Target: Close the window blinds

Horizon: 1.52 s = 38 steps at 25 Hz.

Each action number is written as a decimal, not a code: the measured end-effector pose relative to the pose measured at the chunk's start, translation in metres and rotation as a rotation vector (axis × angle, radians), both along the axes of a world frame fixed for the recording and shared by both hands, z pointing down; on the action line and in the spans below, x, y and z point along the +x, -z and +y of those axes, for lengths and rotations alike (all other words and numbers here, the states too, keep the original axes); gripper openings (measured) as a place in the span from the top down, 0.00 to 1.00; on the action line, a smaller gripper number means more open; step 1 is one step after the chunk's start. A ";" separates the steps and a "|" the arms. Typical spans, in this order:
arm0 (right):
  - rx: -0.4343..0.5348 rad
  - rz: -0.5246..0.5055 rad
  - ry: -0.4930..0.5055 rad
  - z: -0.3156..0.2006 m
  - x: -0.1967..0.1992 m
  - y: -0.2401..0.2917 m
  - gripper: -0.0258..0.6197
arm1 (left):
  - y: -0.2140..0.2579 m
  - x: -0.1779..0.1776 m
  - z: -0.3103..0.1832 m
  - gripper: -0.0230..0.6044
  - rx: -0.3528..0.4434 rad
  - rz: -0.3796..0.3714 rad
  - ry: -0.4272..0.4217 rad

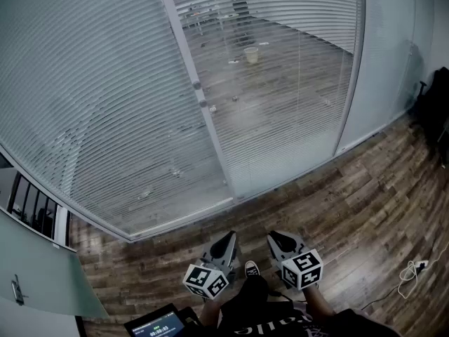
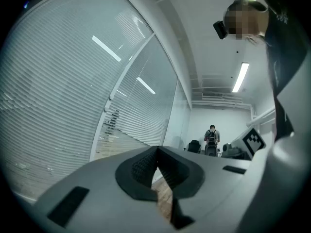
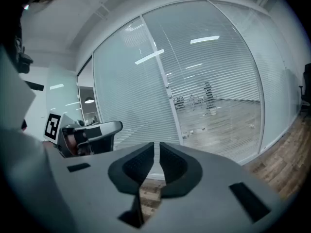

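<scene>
A glass wall with slatted blinds fills the head view. The left panel's blinds look nearly opaque. Through the right panel's blinds I can see the room beyond. A small knob sits on the white frame post between the panels. Both grippers are held low near the person's body, well short of the glass. My left gripper is shut with nothing in it. My right gripper has its pads almost together, also with nothing between them.
Wooden floor runs along the foot of the wall. A white cable and plug strip lie at the right, with a dark bag further back. A door with a handle stands at the lower left. A person with a backpack stands far off.
</scene>
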State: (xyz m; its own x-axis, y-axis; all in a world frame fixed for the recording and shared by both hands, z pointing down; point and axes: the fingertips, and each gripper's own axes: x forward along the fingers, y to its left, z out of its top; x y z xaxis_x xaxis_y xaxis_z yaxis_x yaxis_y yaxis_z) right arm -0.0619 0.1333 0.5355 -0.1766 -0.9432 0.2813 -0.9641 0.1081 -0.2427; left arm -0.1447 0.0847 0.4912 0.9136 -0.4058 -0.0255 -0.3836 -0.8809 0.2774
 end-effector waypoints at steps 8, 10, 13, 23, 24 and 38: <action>0.068 0.028 0.031 -0.143 0.020 0.034 0.89 | 0.021 0.023 -0.146 0.96 0.034 0.033 0.030; 0.068 0.034 0.022 -0.164 0.029 0.033 0.89 | 0.022 0.030 -0.170 0.96 0.046 0.036 0.028; 0.060 0.039 0.004 -0.188 0.047 0.029 0.89 | 0.019 0.045 -0.201 0.96 0.051 0.027 0.027; 0.009 0.046 0.098 -0.279 0.104 0.015 0.89 | 0.016 0.101 -0.301 0.95 0.070 -0.029 0.145; 0.011 0.048 0.121 -0.291 0.109 0.015 0.89 | 0.018 0.109 -0.312 0.95 0.093 -0.048 0.160; 0.038 0.048 0.468 -0.431 0.190 0.036 0.89 | 0.054 0.202 -0.478 0.71 0.380 -0.456 0.523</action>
